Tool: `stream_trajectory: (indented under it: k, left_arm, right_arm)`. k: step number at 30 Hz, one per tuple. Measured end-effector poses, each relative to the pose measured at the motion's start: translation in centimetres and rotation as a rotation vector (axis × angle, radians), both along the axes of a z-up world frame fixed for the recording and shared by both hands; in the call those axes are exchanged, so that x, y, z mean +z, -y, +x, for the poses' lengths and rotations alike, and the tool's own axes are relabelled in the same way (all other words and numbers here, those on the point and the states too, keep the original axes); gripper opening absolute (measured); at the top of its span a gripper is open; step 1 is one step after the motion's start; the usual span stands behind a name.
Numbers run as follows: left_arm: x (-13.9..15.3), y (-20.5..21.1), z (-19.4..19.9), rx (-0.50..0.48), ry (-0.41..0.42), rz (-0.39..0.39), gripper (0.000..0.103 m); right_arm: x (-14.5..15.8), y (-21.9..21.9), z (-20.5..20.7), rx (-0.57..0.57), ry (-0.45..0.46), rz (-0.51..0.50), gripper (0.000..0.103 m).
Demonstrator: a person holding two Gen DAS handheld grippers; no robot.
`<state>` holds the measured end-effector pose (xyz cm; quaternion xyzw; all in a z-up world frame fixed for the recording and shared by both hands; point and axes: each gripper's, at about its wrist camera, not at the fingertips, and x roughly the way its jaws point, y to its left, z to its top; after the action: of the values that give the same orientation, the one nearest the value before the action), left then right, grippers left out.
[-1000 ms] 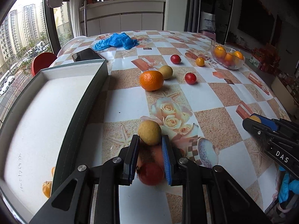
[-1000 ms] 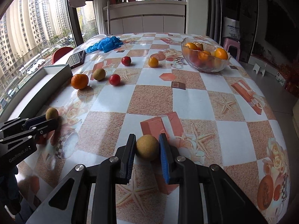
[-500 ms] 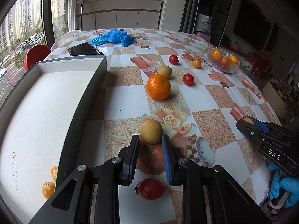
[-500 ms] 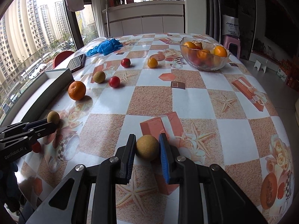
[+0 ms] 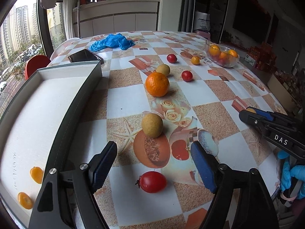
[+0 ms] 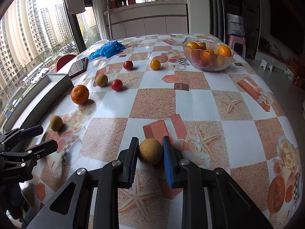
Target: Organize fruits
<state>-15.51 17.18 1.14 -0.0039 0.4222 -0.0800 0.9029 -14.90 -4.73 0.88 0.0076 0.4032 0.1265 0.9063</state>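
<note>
My left gripper (image 5: 153,151) hangs over the patterned table with its jaws opening wide and nothing pressed between them. A red tomato (image 5: 151,181) lies loose on the cloth just below and behind the fingertips. A tan round fruit (image 5: 152,125) sits right ahead of it, and an orange (image 5: 157,84) lies farther on. My right gripper (image 6: 149,150) is shut on another tan round fruit (image 6: 150,151) that rests on the table. The left gripper (image 6: 47,136) also shows at the left edge of the right wrist view.
A grey box (image 5: 76,99) with a white floor stands on the left and holds two small orange fruits (image 5: 36,174). Two red tomatoes, one more tan fruit and a small yellow fruit lie mid-table. A glass bowl (image 6: 227,61) of fruit, a phone (image 6: 79,65) and blue gloves (image 6: 106,49) are farther back.
The left jaws, narrow around the red tomato a second ago, drew back off it and have now spread wide; the tomato stays on the table. The right gripper has not moved.
</note>
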Motion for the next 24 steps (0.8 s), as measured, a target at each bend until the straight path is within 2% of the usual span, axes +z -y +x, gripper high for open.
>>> stream_trajectory:
  k: [5,11,15,18,20,21,24]
  left_arm:
    - [0.6,-0.1,-0.3,0.012,-0.014,0.015,0.081]
    - [0.0,1.3,-2.6,-0.042,-0.003,0.118,0.081]
    - [-0.4,1.1,-2.8,-0.021,-0.015,0.092,0.08]
    - [-0.3,1.0,-2.7,-0.016,-0.015,0.074,0.063]
    - [-0.2,1.1,-2.7,-0.024,-0.012,0.07,0.044]
    - [-0.1,1.1,-2.6,-0.03,-0.014,0.064,0.027]
    - [0.0,1.1,-2.6,-0.036,-0.025,0.058,0.027]
  right_arm:
    - [0.0,0.0,0.0,0.0,0.0,-0.001,0.028]
    - [0.0,0.0,0.0,0.0,0.0,-0.004,0.028]
    - [0.0,-0.1,0.0,0.0,0.002,-0.014,0.028]
    - [0.0,-0.2,0.0,0.0,0.003,-0.026,0.028]
    - [0.0,-0.4,0.0,0.001,0.004,-0.039,0.028]
    - [0.0,-0.5,0.0,0.002,0.004,-0.043,0.028]
    - [0.1,-0.4,-0.2,0.002,0.001,-0.041,0.027]
